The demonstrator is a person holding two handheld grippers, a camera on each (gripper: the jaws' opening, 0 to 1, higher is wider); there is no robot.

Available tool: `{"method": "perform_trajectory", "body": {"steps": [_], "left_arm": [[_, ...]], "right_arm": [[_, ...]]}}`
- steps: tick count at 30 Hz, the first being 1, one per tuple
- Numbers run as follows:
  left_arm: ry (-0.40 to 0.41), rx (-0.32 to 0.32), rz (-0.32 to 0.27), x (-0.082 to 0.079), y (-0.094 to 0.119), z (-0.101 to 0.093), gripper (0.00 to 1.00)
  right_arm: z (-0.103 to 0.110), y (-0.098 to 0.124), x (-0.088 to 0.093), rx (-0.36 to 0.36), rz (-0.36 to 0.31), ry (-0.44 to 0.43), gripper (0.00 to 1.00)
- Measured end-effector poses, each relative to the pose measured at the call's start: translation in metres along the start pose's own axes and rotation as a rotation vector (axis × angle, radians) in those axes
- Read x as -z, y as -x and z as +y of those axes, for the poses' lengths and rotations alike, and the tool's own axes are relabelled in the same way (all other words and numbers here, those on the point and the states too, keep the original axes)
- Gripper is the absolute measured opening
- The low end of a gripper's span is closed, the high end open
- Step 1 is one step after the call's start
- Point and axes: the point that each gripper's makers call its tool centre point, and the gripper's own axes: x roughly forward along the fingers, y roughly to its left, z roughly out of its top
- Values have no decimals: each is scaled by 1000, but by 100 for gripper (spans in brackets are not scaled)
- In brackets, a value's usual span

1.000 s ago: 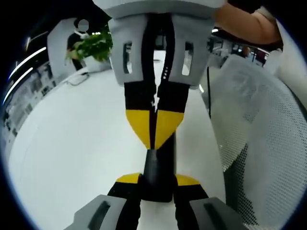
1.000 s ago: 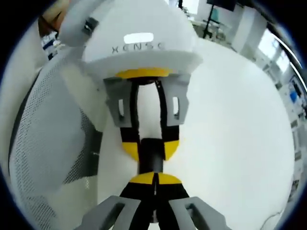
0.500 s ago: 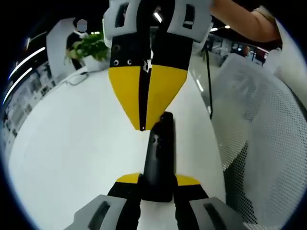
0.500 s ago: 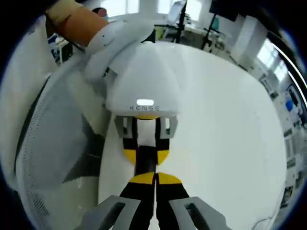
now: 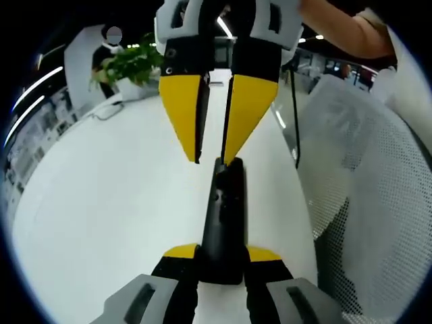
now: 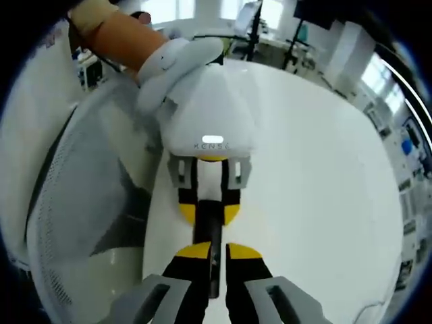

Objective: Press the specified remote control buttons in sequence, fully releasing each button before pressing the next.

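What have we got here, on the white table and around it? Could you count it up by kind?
Remote control: 1
Grippers: 2 (left gripper, right gripper)
Potted plant: 1
Mesh chair: 1
Table: 1
Total: 6

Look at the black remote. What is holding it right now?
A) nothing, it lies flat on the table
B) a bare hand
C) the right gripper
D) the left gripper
D: in the left gripper view, the left gripper has its yellow-tipped fingers shut on the near end of the black remote, while the right gripper hangs open over its far end.
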Motion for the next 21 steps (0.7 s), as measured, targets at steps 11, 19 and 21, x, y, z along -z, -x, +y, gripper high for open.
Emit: {"method": "perform_trajectory", "body": {"steps": [11,19,21], "left_arm": [[1,-1,2,0,1,0,25],[-1,0,4,0,1,0,25],[-1,1,5,0,1,0,25]], "right_arm": [[5,6,19,-7,20,-19,16],[8,10,38,-10,47,-42,21],[9,11,41,-9,49,-49,22]]}}
